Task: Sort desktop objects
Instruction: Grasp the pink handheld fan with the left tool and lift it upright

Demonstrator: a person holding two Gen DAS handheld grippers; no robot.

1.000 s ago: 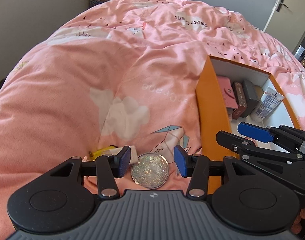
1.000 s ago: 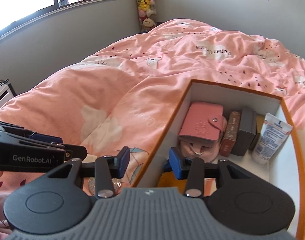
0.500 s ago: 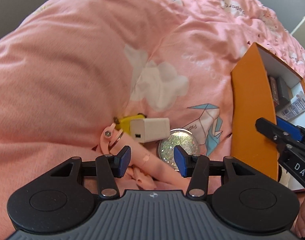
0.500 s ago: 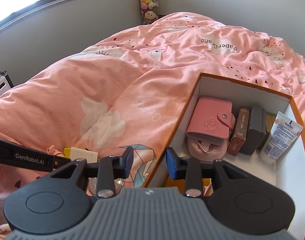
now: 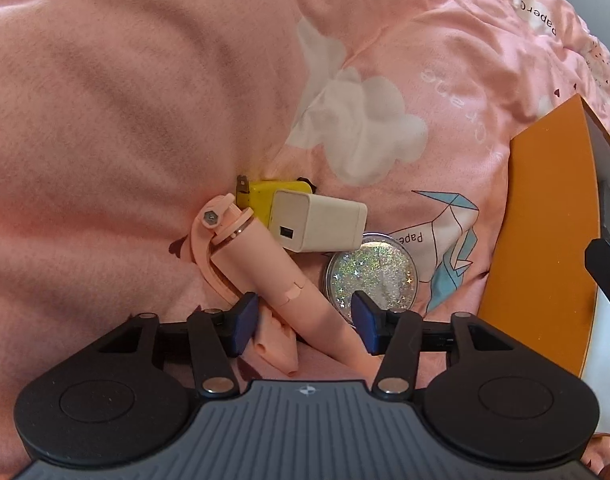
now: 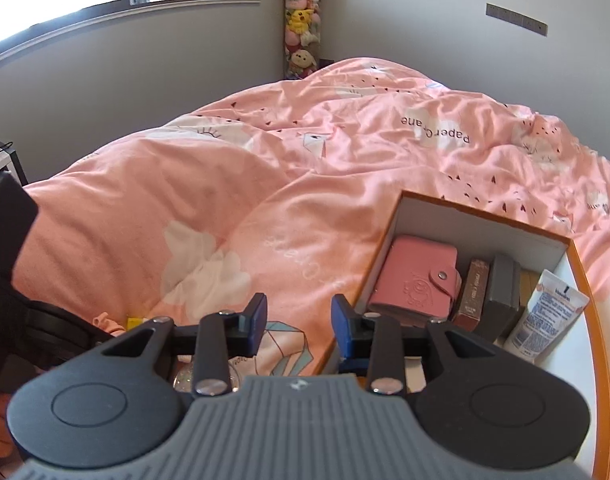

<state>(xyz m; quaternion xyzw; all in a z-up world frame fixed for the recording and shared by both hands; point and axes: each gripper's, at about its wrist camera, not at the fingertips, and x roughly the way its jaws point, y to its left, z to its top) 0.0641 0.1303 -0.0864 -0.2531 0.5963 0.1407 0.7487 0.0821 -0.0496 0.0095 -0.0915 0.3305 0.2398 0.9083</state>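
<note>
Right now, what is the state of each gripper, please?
Left gripper: open, jaws either side of the pink stick, not clamped on it.
Right gripper: open, holding nothing, beside the box.

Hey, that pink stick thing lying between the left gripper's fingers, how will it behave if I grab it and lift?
The pink stick looks like rigid plastic, so probably stiff and light. Its rounded, smooth barrel may slip or roll between the open left gripper. Its clamp head sits far from the grip, so it could tilt downward.
</note>
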